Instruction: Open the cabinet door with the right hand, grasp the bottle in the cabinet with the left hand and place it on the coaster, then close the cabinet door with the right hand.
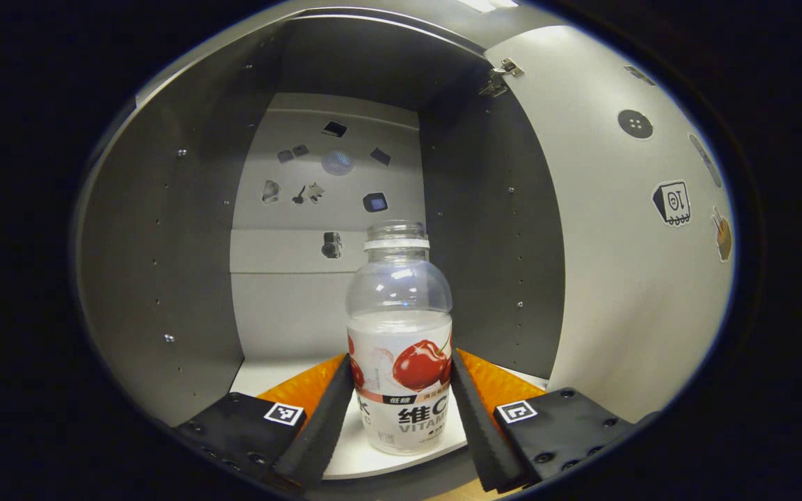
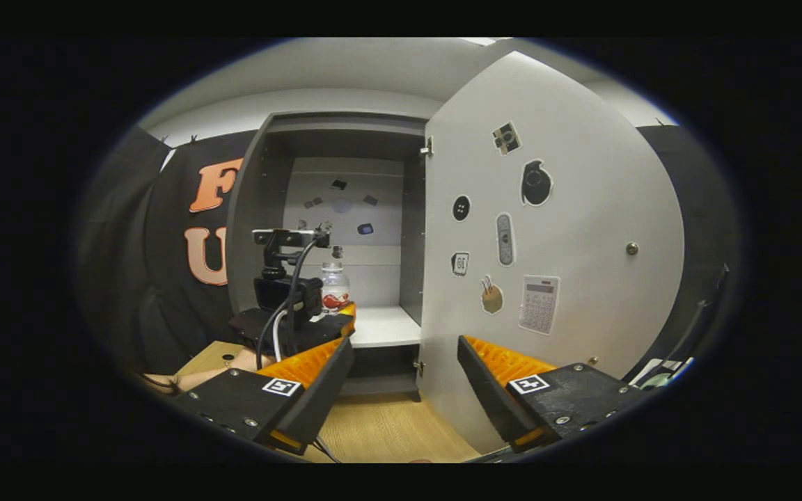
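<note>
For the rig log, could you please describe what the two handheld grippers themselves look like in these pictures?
Each gripper has two long wedge-shaped fingers with ribbed inner faces, fixed to flat black blocks studded with screws, and each block carries a small square black-and-white marker. The left gripper shows this in its own view, the right gripper in its own. Seen from the right gripper view, the left one carries a camera on a black post, with black and white cables hanging down.

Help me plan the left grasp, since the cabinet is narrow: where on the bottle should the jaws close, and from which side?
Grip the bottle on its labelled, straight-sided lower body, coming straight in through the cabinet's open front. It stands upright on the white shelf, and the domed shoulder and narrow neck above would probably slip. The left gripper already straddles that body, jaws either side.
</note>
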`<state>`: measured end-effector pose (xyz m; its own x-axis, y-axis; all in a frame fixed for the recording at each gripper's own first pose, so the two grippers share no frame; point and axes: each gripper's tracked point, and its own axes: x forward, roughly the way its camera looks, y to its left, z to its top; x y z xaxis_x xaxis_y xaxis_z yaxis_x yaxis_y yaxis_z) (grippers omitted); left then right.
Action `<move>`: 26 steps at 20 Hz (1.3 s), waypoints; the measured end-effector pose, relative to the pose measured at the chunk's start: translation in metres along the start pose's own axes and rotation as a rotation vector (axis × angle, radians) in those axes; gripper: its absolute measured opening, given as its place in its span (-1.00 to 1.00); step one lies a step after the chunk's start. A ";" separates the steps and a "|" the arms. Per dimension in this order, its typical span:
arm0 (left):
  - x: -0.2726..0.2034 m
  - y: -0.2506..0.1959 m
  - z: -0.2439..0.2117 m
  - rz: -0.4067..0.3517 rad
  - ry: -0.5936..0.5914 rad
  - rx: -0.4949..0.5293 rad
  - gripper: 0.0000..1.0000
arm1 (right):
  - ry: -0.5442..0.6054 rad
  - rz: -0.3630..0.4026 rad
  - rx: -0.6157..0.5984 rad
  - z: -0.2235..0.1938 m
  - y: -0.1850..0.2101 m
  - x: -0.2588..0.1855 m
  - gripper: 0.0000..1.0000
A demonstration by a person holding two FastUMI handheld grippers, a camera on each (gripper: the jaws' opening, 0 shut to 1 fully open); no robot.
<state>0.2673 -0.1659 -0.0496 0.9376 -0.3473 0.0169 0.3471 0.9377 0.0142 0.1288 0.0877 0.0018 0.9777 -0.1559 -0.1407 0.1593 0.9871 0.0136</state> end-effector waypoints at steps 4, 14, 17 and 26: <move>-0.002 0.000 0.002 -0.009 -0.003 -0.008 0.63 | 0.003 0.019 0.009 -0.001 -0.001 -0.004 0.86; -0.093 0.009 0.023 0.005 -0.117 -0.023 0.60 | 0.011 0.128 -0.019 -0.012 0.019 -0.013 0.86; -0.138 0.019 0.007 0.038 -0.098 -0.033 0.63 | -0.014 0.145 -0.032 -0.013 0.024 -0.015 0.93; -0.264 0.051 -0.093 0.147 0.029 0.027 0.60 | -0.062 0.205 -0.051 -0.024 0.039 -0.030 0.87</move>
<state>0.0398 -0.0254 -0.1461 0.9786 -0.2054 -0.0077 0.2056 0.9778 0.0402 0.1028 0.1316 -0.0171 0.9957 0.0476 -0.0792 -0.0489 0.9987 -0.0142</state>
